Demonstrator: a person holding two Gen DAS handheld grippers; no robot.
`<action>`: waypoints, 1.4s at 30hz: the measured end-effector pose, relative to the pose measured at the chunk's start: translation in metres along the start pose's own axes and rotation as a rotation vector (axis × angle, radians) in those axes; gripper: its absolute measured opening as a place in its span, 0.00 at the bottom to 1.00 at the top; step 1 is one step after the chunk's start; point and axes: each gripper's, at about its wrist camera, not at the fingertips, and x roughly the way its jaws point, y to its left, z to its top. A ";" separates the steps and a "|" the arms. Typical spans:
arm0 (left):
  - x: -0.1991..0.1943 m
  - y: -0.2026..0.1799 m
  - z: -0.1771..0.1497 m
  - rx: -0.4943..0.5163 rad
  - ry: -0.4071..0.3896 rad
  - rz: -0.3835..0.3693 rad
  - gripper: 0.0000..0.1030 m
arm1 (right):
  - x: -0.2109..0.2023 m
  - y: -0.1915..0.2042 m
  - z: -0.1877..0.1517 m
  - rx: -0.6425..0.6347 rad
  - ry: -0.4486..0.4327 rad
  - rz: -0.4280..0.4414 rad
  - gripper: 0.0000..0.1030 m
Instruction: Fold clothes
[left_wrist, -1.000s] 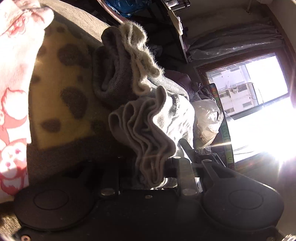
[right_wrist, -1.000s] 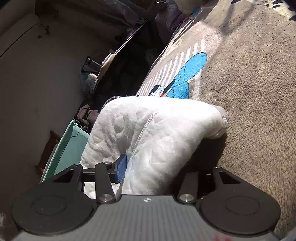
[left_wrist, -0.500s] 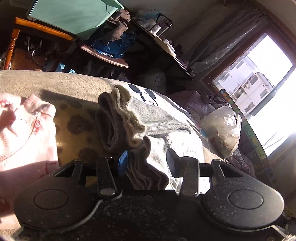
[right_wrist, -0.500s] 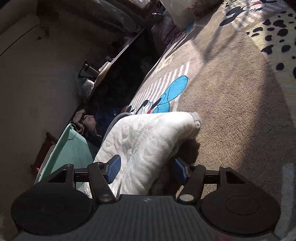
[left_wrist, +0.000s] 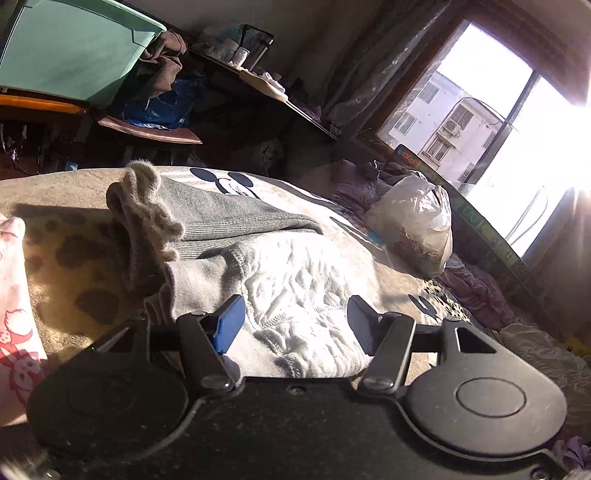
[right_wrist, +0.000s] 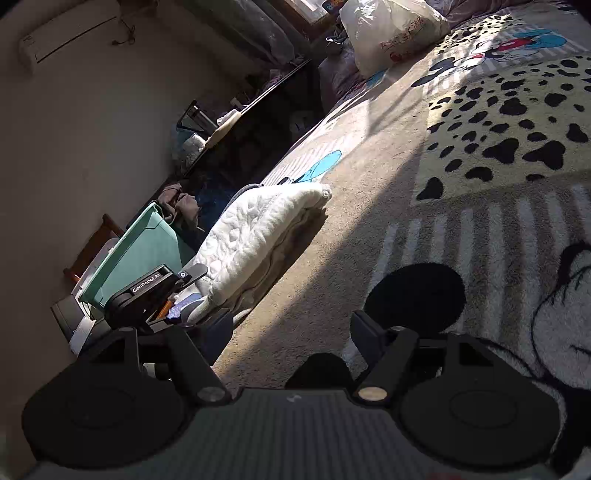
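A folded white quilted garment lies on the cartoon-print blanket; its grey ribbed part with a fuzzy cuff lies behind it. My left gripper is open, its blue pads on either side of the garment's near edge without pinching it. In the right wrist view the same white garment rests at the bed's left side, with the left gripper's black body at its near end. My right gripper is open over bare blanket, away from the garment.
A pink and white printed garment lies at the left. A green plastic bin and a cluttered shelf stand beyond the bed's edge. A full white plastic bag sits by the sunlit window.
Both grippers have opened and let go of the garment. It now lies folded on the blanket. The right gripper has pulled back and away from it.
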 end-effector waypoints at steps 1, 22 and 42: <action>-0.002 -0.010 -0.007 -0.009 0.024 -0.016 0.66 | -0.019 -0.002 -0.007 -0.014 -0.005 -0.023 0.72; -0.167 -0.204 -0.240 0.568 0.496 -0.161 1.00 | -0.324 -0.068 -0.125 0.038 -0.199 -0.610 1.00; -0.297 -0.267 -0.239 0.819 0.353 -0.191 1.00 | -0.377 -0.016 -0.146 -0.060 -0.223 -0.772 1.00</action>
